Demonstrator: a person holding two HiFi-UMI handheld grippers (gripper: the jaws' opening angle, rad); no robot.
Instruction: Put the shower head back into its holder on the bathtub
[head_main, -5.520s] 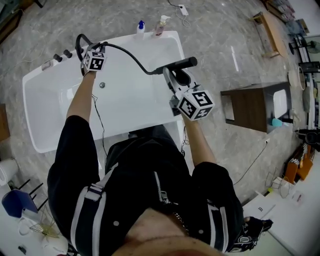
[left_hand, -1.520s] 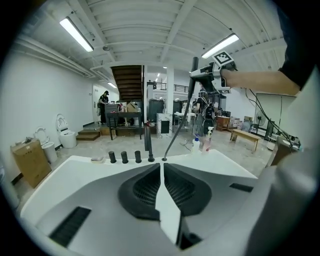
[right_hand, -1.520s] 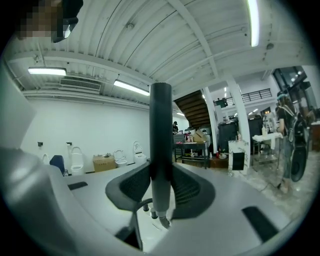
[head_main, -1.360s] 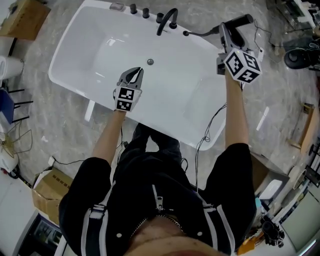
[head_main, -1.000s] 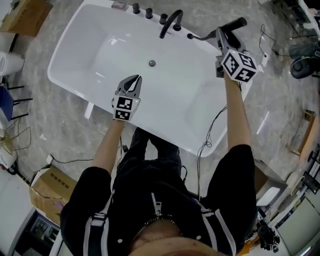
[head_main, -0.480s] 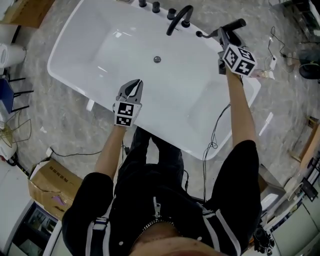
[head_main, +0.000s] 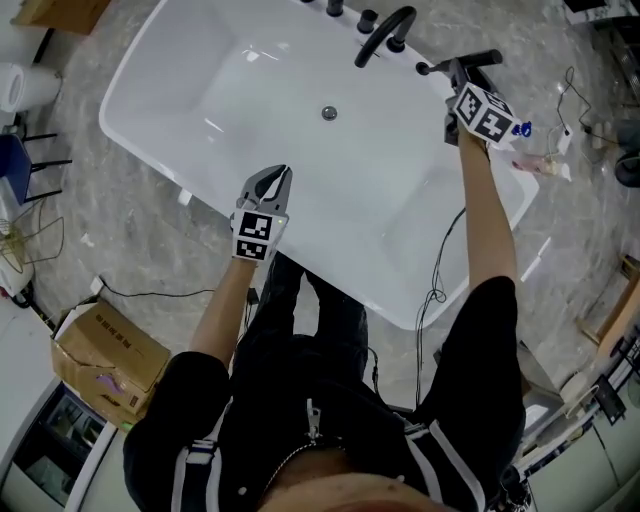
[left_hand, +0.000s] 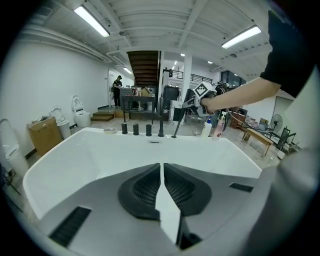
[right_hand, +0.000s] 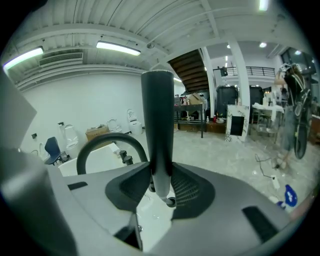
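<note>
Item 1, my right gripper: jaws pinched on the dark handle of the shower head, pads pressing it from both sides. In the right gripper view the handle stands upright between the jaws, with its small round lower end showing just beneath them. Place: over the far rim of the bathtub, at the right-hand end of the fittings. I cannot tell whether the head touches the rim.

Item 2, my left gripper: jaws pressed together with nothing between them, only a thin seam where the pads meet. Place: over the near rim of the bathtub, tips pointing across the basin toward the fittings, well apart from the shower head.

Item 3, faucet spout: black, arched, on the bathtub's far rim, just left of the shower head.

Item 4, knobs: black, in a row on the same rim, left of the spout.

Item 5, drain: on the bathtub floor, below the spout.

Item 6, bottles: two, at the bathtub's right end, beside my right arm.

Item 7, cardboard box: on the marbled floor, off the bathtub's near side.
</note>
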